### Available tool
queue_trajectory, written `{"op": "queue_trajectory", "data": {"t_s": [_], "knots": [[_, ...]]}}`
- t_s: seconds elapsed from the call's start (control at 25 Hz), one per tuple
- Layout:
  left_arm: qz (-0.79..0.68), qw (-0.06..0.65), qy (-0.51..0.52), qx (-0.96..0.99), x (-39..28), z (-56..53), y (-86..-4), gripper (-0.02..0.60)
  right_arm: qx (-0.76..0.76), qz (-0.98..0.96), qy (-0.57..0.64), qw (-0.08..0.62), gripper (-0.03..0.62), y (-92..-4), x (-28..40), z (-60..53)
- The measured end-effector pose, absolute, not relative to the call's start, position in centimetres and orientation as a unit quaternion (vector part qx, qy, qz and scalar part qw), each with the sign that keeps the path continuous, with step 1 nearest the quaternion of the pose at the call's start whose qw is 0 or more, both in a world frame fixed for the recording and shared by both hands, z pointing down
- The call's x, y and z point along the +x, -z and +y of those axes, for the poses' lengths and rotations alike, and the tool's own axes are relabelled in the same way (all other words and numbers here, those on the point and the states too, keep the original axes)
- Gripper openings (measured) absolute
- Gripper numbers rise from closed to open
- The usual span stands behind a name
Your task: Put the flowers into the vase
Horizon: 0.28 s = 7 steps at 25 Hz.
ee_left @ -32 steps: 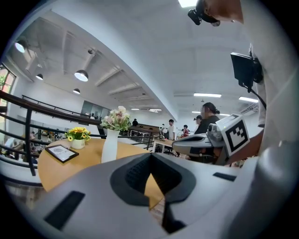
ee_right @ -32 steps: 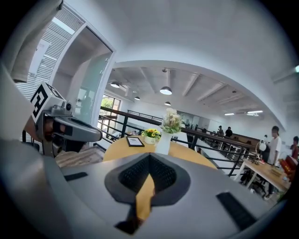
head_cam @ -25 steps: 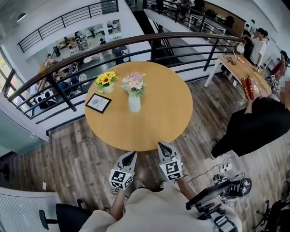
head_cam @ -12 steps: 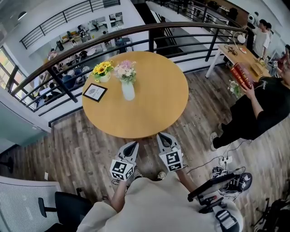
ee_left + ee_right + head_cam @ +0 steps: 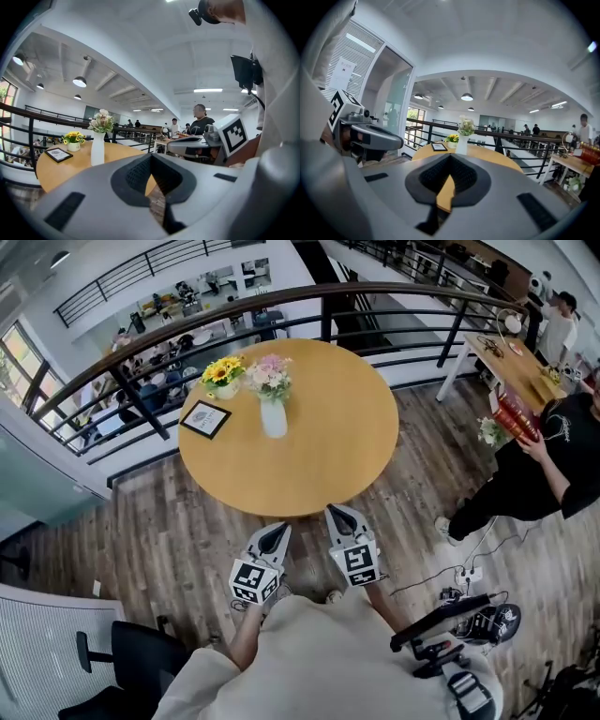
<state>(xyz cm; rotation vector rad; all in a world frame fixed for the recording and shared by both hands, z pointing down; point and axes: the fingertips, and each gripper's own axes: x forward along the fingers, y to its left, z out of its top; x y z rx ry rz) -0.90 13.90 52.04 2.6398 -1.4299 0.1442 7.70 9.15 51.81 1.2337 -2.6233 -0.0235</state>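
Holding my 2 grippers side by side in front of my body, I point them toward the round wooden table (image 5: 319, 446). My left gripper (image 5: 279, 530) has its jaws pressed together and nothing is between them. My right gripper (image 5: 338, 513) is the same, jaws fully together and empty. Both tips hang just beside the near edge of the table. The white vase (image 5: 274, 418) stands upright on the far left part of the table, well apart from both grippers, and the pink and white flowers (image 5: 269, 378) are already in it. Near the vase are 1 small pot of yellow sunflowers (image 5: 223, 377) and 1 dark picture frame (image 5: 205, 419). A person in black (image 5: 534, 474) stands at the right, away from the table.
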Motion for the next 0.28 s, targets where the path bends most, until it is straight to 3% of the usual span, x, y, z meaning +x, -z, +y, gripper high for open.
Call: {"op": "queue_trajectory", "data": {"t_s": [0.28], "knots": [[-0.479, 0.064, -0.044, 0.874, -0.98, 13.25, -52.50, 0.006, 0.416, -0.902, 0.012, 0.116, 0.008, -52.11, 7.09, 8.44]]}}
